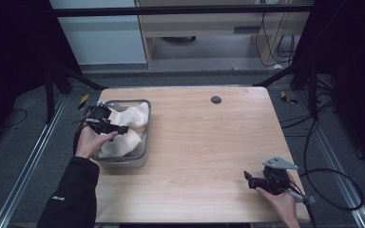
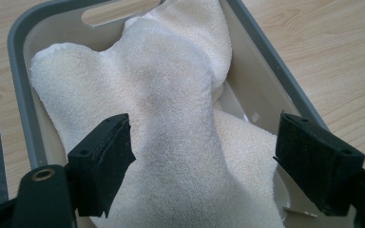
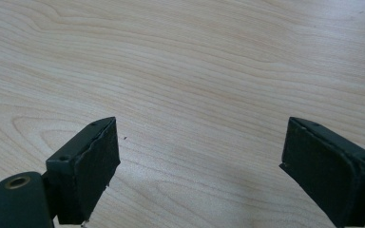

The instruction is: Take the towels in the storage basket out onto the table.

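A grey basket (image 1: 147,124) stands at the table's left side with cream towels (image 1: 129,124) bunched inside it. My left gripper (image 1: 119,129) hovers over the basket's left part, open, its jaws spread on either side of a raised ridge of towel (image 2: 171,118) without closing on it. The basket's rim (image 2: 19,71) and a handle slot (image 2: 119,10) frame the cloth in the left gripper view. My right gripper (image 1: 248,179) rests low over the table's front right, open, with bare wood (image 3: 195,95) between its pads (image 3: 92,161).
The light wooden table (image 1: 209,142) has a small dark round grommet (image 1: 216,99) near its far edge. A black cable (image 1: 332,190) loops off the table's right side. Metal rails and dark floor surround the table.
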A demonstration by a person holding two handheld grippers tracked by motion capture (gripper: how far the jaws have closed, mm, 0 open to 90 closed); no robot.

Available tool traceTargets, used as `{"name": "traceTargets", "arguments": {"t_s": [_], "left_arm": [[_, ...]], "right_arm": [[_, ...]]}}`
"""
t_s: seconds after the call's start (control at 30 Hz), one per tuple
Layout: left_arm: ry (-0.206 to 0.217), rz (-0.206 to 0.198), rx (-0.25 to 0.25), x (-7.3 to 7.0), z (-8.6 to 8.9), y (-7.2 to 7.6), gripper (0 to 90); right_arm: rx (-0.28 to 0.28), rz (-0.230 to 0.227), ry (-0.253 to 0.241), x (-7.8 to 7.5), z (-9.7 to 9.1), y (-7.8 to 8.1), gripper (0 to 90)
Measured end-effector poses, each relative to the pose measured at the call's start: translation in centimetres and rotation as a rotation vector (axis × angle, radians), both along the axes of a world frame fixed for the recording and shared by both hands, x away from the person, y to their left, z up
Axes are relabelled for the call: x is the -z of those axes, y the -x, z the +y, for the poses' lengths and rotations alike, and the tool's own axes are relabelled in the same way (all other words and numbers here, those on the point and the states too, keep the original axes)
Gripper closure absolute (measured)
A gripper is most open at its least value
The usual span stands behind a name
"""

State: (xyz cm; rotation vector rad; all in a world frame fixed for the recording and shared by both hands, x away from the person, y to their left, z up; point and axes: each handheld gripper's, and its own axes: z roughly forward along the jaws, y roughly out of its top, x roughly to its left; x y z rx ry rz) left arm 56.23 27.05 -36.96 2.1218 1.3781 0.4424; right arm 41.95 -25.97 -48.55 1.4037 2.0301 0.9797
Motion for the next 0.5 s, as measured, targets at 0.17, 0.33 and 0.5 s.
{"name": "traceTargets", "arguments": {"t_s": [0.17, 0.33, 0.5], "left_arm": [[-0.019, 0.029, 0.006, 0.6, -0.1, -0.4, 19.2], [-0.031, 0.044, -0.001, 1.1, 0.0, -0.7, 19.5], [-0.032, 0.062, -0.002, 1.8, 0.1, -0.9, 19.9]], "right_arm": [[-0.002, 0.004, 0.0, 0.0, 0.0, 0.0, 12.0], [-0.004, 0.003, 0.007, 0.1, 0.0, 0.0, 12.0], [-0.001, 0.004, 0.001, 0.0, 0.0, 0.0, 12.0]]}}
